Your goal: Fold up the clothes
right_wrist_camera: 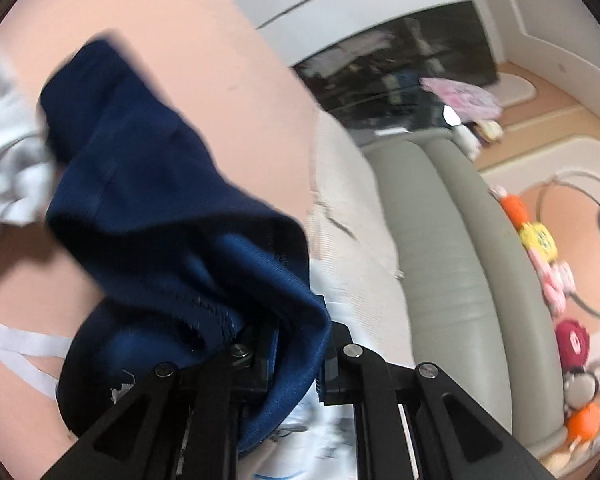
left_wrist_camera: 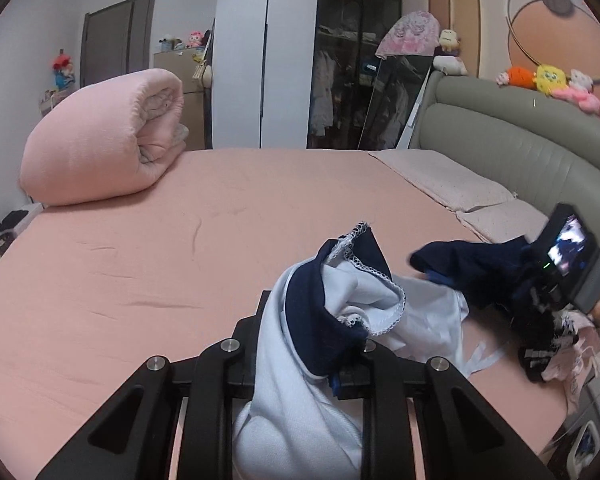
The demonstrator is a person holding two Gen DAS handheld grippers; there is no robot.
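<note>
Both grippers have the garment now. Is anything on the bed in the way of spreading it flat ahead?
Nothing visible. The sheet ahead of the garment is bare; the rolled quilt sits at the far left corner and the pillows far right, both apart from it.

A rolled quilt (left_wrist_camera: 100, 136) lies at the bed's (left_wrist_camera: 180, 248) far left corner, pillows (left_wrist_camera: 444, 176) along its right edge, a garment (left_wrist_camera: 364, 292) near its front edge.

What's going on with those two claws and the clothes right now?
Left gripper shut on pale-blue garment. Right gripper shut on its navy part. Bed ahead.
</note>
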